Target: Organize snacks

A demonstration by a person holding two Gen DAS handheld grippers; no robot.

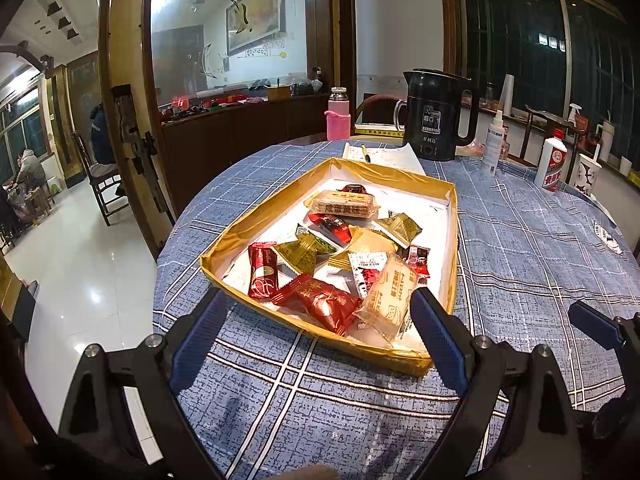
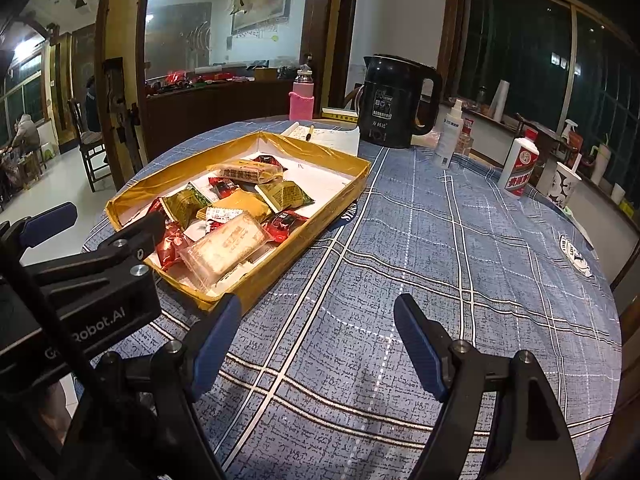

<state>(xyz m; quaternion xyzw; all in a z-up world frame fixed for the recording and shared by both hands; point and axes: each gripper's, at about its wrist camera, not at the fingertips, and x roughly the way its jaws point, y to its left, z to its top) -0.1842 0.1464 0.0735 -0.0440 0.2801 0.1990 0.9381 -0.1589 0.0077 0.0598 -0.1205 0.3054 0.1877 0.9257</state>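
Snacks lay heaped in the gold tray on the blue plaid cloth, all of them inside its walls. You had a long tan bar toward the far end, green packs and a yellow one in the middle, and red wrappers plus a clear pale biscuit pack at the near edge.

Your left gripper hung just short of the tray's near wall, its blue fingers spread wide with nothing between them; the right-hand finger overlapped the tray's near corner in the left wrist view, and whether it touched I could not tell. Your right gripper sat over bare cloth beside the tray, also parted and empty, well clear of the snacks.

Beyond the tray stood a black kettle, a pink bottle, a spray bottle, a white liquor bottle and a paper cup. Papers with a pen lay beside the kettle.
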